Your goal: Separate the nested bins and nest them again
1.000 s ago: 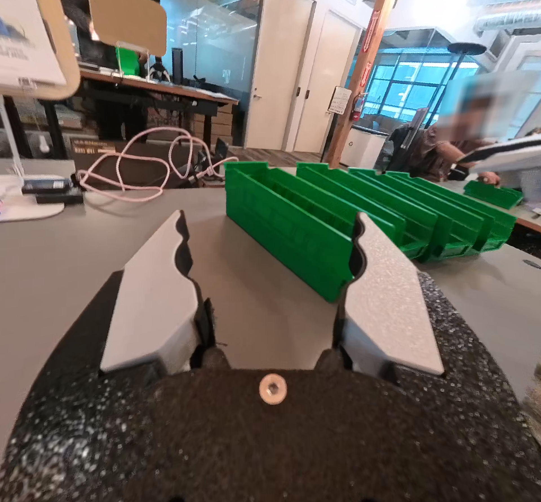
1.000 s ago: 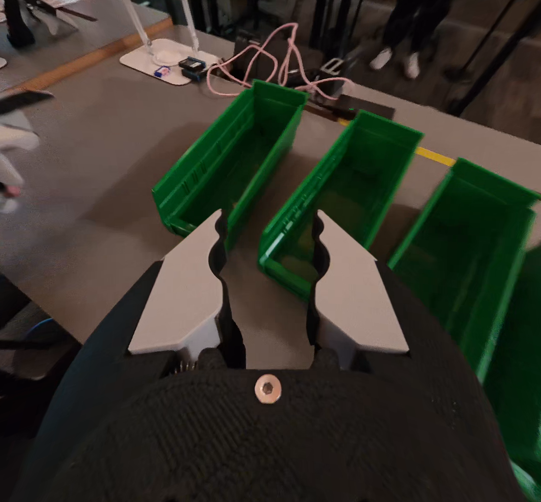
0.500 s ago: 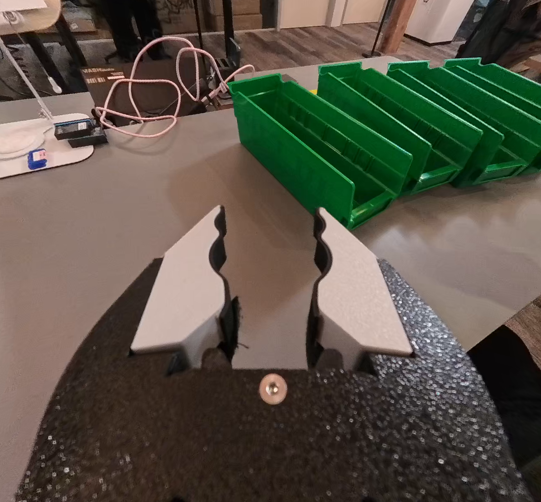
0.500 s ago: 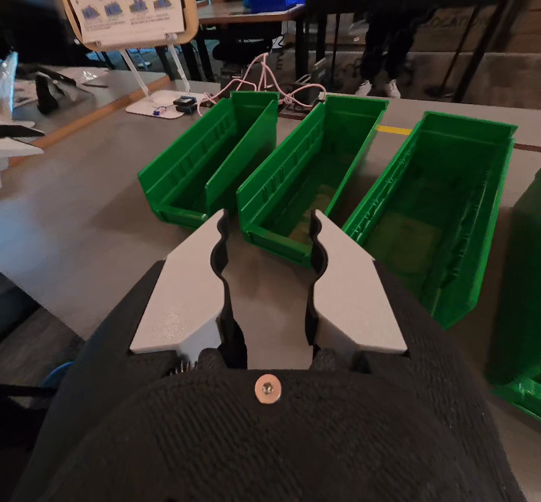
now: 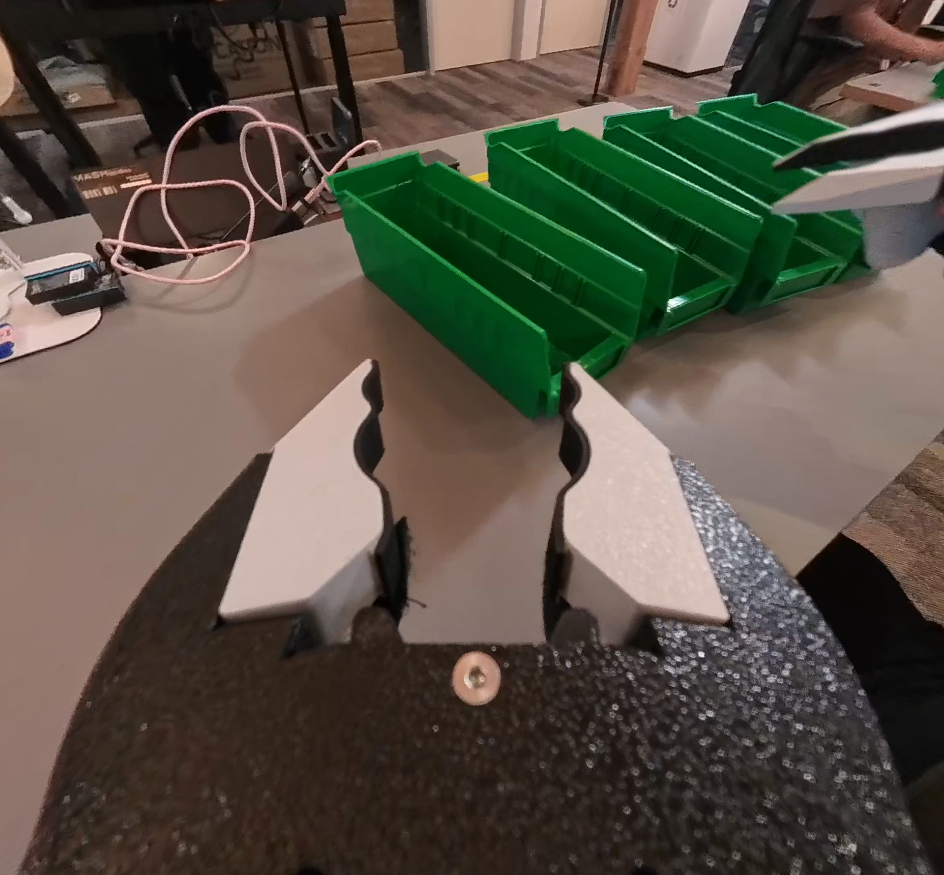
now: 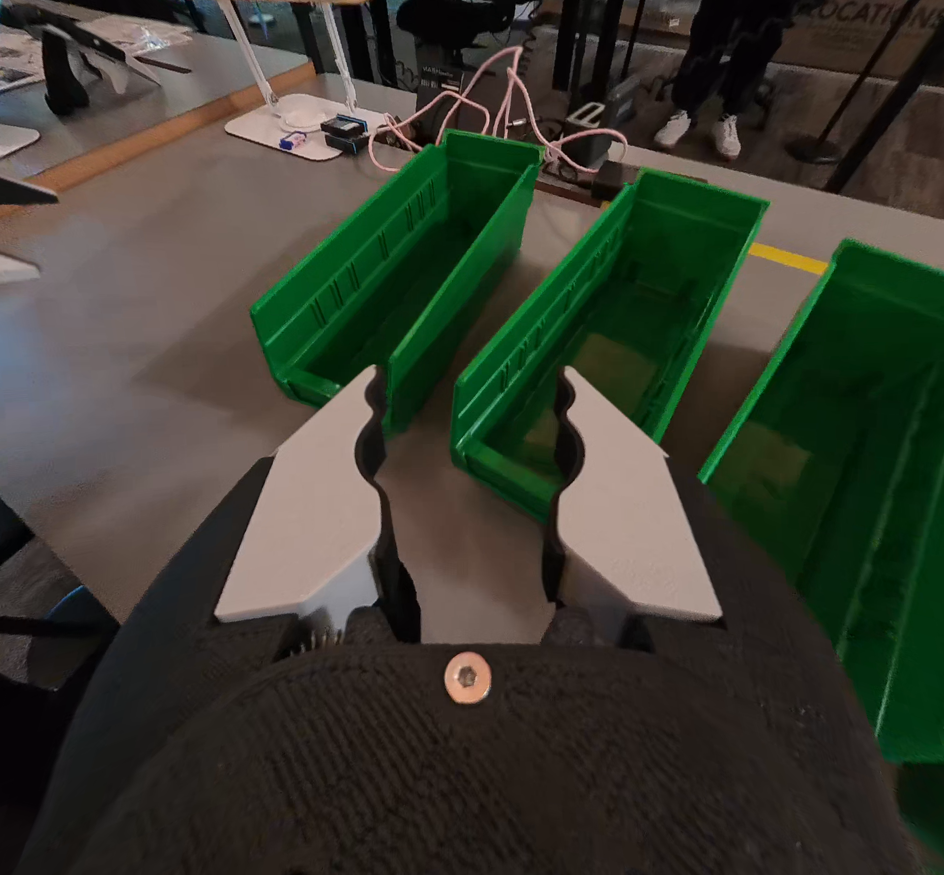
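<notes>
Grey worktop [image 5: 153, 442] in an open office, desks and a coiled pink cable [image 5: 204, 197] lying beyond its far edge.

Separated stage apparently complete: long green plastic bins standing side by side in a row, open ends towards the near edge, narrow gaps of worktop showing between them. Left-end bin [image 6: 398, 278], middle bin [image 6: 613, 319] and right-hand bin [image 6: 843, 467] each lying apart and showing nothing inside but bare floor; further green bins [image 5: 766, 171] standing towards the right edge, whether single or doubled not clear. Re-nesting judged as remaining in full.

Left gripper [image 5: 470, 391] hovering above the worktop just short of the left-end bin's near corner, jaws parted moderately, holding nothing. Right gripper [image 6: 470, 380] hanging over the gap between left-end and middle bins, jaws likewise parted and gripping nothing.
</notes>
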Tool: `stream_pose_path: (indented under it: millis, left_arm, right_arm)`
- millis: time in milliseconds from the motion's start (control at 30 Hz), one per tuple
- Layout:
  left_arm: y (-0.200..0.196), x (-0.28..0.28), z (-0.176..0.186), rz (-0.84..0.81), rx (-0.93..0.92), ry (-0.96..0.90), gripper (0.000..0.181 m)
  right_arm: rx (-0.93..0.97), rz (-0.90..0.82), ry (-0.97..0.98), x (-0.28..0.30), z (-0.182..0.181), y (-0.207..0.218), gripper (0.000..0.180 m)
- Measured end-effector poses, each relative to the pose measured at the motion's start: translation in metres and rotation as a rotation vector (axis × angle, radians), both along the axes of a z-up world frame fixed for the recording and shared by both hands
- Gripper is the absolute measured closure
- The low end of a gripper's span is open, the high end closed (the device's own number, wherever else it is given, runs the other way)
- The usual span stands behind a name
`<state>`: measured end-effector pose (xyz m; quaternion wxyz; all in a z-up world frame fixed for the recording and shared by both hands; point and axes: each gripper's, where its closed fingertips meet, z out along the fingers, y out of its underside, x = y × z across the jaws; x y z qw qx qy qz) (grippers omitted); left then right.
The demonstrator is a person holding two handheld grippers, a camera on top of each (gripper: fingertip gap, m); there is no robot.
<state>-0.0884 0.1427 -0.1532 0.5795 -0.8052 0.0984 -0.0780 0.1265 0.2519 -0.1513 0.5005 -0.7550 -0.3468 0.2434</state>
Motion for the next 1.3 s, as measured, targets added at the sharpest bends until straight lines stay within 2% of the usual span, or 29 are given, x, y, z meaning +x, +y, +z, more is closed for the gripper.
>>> stream_pose_path:
  millis: [67,167,233,467,600,733,800,1067,1200,1300]
  left_arm:
    - [-0.001,0.007,0.003,-0.021,0.013,0.002,0.113]
    - [-0.002,0.016,0.006,-0.046,0.03,0.012,0.113]
    - [-0.002,0.023,0.008,-0.068,0.037,0.011,0.113]
    - [-0.003,0.052,0.014,-0.194,0.082,-0.05,0.11]
    - [-0.008,0.073,0.015,-0.313,0.091,-0.098,0.109]
    - [-0.013,0.094,0.016,-0.43,0.101,-0.147,0.106]
    - [-0.015,0.102,0.016,-0.465,0.104,-0.159,0.105]
    - [-0.012,0.103,0.008,-0.467,0.076,-0.132,0.105]
    - [-0.008,0.098,0.003,-0.456,0.059,-0.142,0.105]
    - [-0.005,0.093,0.0,-0.443,0.049,-0.146,0.103]
  right_arm:
    - [-0.01,0.009,-0.037,-0.011,0.006,0.009,0.103]
    - [-0.011,-0.022,-0.085,-0.025,0.019,0.031,0.068]
    - [-0.023,-0.032,-0.111,-0.035,0.03,0.046,0.06]
    - [-0.223,-0.036,-0.298,-0.06,0.034,0.096,0.06]
    - [-0.382,-0.066,-0.41,-0.064,0.013,0.112,0.058]
    - [-0.463,-0.184,-0.544,-0.049,-0.014,0.133,0.048]
    - [-0.543,-0.218,-0.541,-0.046,-0.03,0.139,0.045]
    - [-0.679,-0.336,-0.642,-0.021,-0.081,0.156,0.051]
    - [-0.719,-0.355,-0.674,-0.016,-0.092,0.158,0.051]
    - [-0.722,-0.349,-0.701,-0.016,-0.088,0.158,0.069]
